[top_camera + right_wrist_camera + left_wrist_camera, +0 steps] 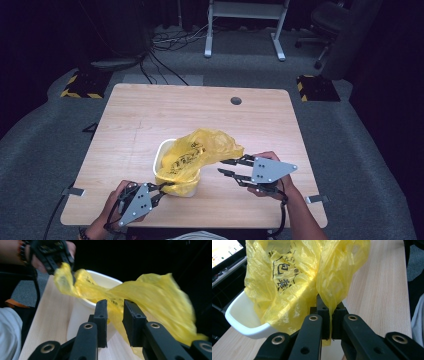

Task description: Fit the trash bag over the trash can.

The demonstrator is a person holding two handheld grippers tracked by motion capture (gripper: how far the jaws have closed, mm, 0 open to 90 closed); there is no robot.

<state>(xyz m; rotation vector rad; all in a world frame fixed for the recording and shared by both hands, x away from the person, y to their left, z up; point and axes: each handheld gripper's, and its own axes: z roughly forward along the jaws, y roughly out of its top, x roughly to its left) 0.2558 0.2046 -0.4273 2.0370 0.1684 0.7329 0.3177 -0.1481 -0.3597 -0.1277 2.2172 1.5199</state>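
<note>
Near edge: left gripper point(161, 188) pinches the yellow bag point(200, 150) over the white bin point(162, 152); right gripper point(229, 167) gapes empty, far rim unlined.

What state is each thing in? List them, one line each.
yellow bag: crumpled, partly in the bin, one edge pinched near the rim.
white bin: upright on the table, open top, bag draped over its rim.
left claw: shut on the bag's edge.
right claw: open, jaws apart, bag film in the gap but not pressed.
table: level, bearing the bin.
</note>
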